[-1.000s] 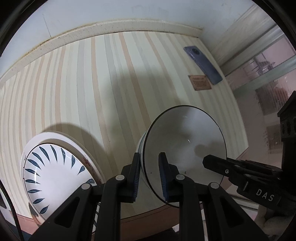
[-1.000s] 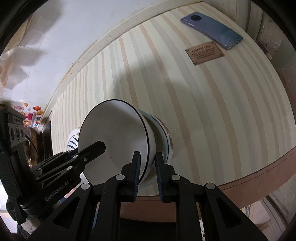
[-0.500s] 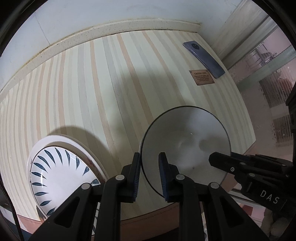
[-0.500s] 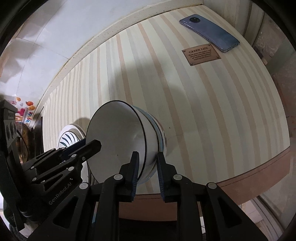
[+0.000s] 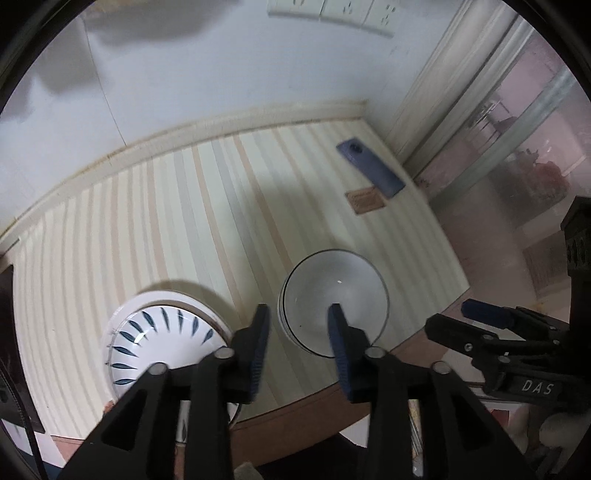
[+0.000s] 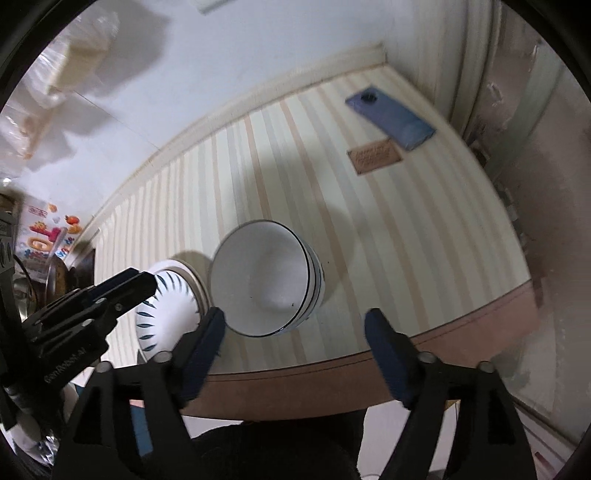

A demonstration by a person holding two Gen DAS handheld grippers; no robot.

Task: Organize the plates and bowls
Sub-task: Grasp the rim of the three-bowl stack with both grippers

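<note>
A white ceramic bowl with thin dark rim lines (image 5: 334, 301) sits upright on the cream-and-tan striped counter (image 5: 166, 229), close to its brown front edge. In the right wrist view the same bowl (image 6: 264, 284) shows dark bands around its outer wall that suggest another bowl nested under it, though I cannot tell for certain. Just to its left lies a white round plate with blue leaf-shaped marks (image 5: 164, 338) fanned around its well; the plate and the bowl sit just beside each other, and whether they touch cannot be told.

The left claw (image 5: 298, 325) is open partway and holds nothing. Its blue-padded fingers (image 5: 258, 347) straddle the bowl's near left rim, one outside the wall and one in front of the inside, but contact is not clear. The right claw (image 6: 293, 328) is spread wide and also has nothing in it, held in front of the bowl over the counter's front edge. Each claw appears at the side of the other's view.

Farther back, near the right corner of the counter, a blue-grey smartphone (image 6: 389, 120) lies face down, and a small brown rectangular plaque with printed text (image 6: 375, 157) rests just beside it. White wall sockets (image 5: 328, 13) are set in the pale wall above.
</note>
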